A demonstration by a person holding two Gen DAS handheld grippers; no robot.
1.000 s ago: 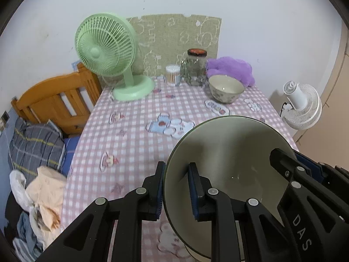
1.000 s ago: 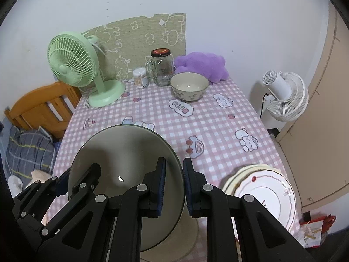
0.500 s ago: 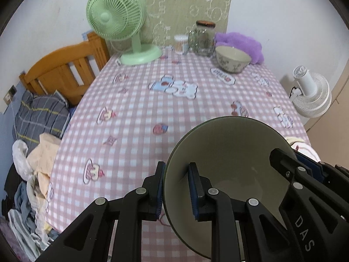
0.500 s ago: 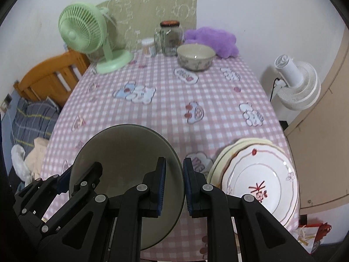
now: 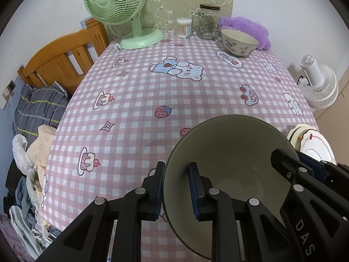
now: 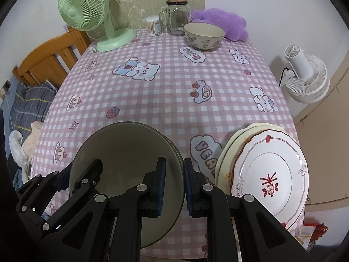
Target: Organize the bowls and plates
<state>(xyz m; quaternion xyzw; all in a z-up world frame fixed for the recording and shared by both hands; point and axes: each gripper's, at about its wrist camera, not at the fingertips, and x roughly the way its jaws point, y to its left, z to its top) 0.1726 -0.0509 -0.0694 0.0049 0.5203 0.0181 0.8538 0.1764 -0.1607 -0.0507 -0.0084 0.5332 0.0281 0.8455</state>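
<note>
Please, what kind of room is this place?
Probably a small bedroom or living room at home: a table with a pink checked cartoon tablecloth beside a wooden bed frame, with a green desk fan and a purple plush cushion on it.

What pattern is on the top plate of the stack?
White top plate with a red floral motif and scalloped line border, clearest in the right wrist view.
</note>
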